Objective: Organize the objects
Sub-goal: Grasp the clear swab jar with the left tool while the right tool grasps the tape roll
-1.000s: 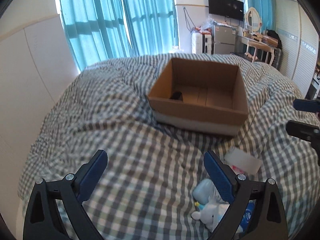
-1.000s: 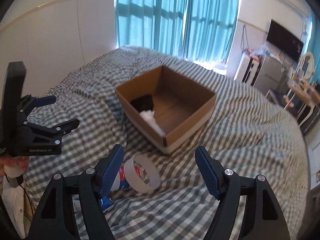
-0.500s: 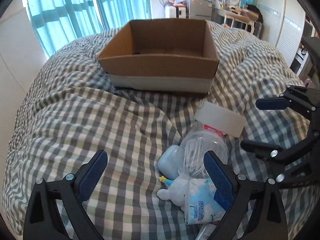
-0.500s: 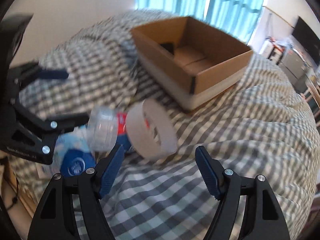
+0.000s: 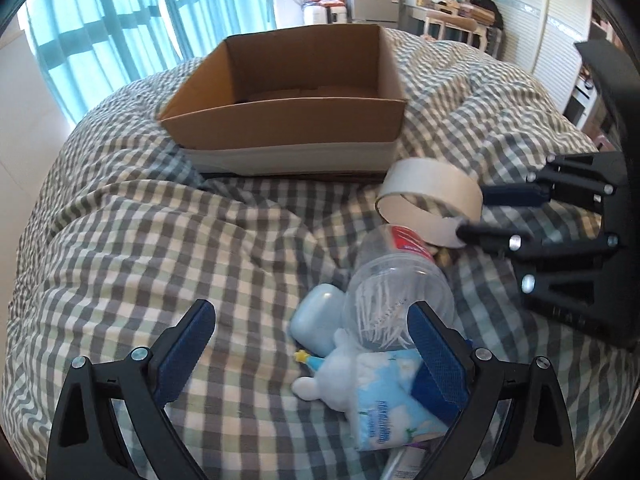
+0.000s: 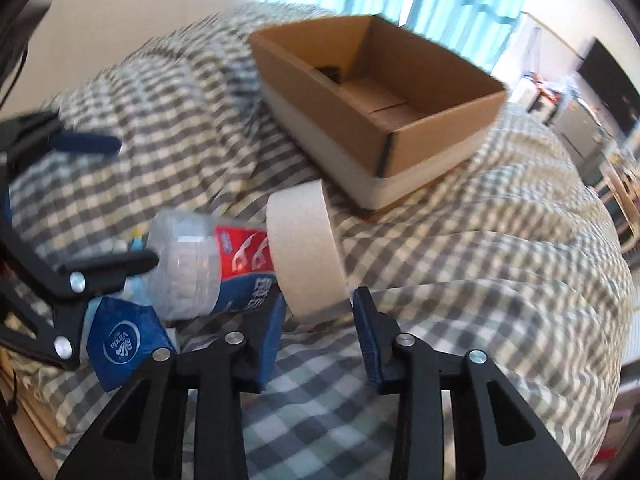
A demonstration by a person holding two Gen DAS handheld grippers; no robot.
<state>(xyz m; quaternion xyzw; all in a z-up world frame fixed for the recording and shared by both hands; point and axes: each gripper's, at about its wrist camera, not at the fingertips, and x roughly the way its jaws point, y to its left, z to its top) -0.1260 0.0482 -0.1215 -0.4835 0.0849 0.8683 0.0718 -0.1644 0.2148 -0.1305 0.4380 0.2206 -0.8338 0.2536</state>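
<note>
An open cardboard box point(image 5: 296, 120) point(image 6: 380, 92) stands on the checked bedcover, with a dark item inside point(image 6: 332, 72). A roll of pale tape point(image 5: 432, 204) point(image 6: 308, 248) lies in front of it. My right gripper point(image 6: 318, 320) point(image 5: 472, 212) has closed its jaws around the roll's band. Beside it lie a clear plastic jar of cotton swabs point(image 5: 396, 288) point(image 6: 208, 264), a blue tissue pack point(image 5: 384, 412) point(image 6: 124, 340), a white plush toy point(image 5: 332, 368) and a pale blue case point(image 5: 316, 316). My left gripper point(image 5: 312, 352) is open above this pile.
The checked bedcover point(image 5: 160, 260) is rumpled into folds. Teal curtains point(image 5: 120, 20) hang behind the bed. Furniture and a fridge point(image 5: 372, 0) stand at the far right wall.
Both grippers moved down toward the pile. My right gripper's jaws narrowed from wide open onto the tape roll. My left gripper stayed open.
</note>
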